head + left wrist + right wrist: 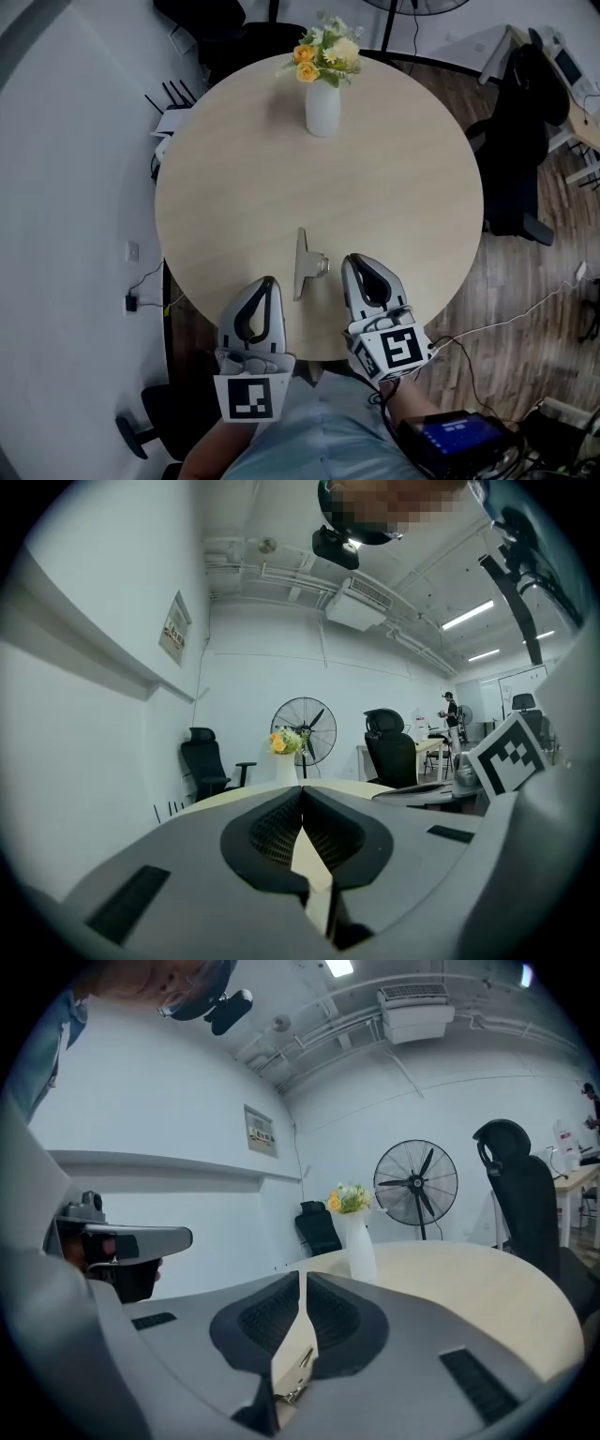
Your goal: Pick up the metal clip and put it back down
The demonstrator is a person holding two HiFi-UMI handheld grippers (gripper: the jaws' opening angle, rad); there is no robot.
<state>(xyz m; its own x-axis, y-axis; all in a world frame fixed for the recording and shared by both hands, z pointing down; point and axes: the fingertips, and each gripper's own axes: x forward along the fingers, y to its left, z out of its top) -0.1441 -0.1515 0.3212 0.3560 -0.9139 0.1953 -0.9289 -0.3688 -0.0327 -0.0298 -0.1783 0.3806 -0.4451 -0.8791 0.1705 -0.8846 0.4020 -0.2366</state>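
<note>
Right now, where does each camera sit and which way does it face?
Head view: on the person's head, looking steeply down on the table, metal clip and vase; left gripper, right gripper and shirt show.
Left gripper view: on the left gripper, looking along its shut jaws across the table toward the vase; right gripper's marker cube at right.
Right gripper view: on the right gripper, along its shut jaws toward the vase; left gripper at left.
Shared: all three show the vase.
</note>
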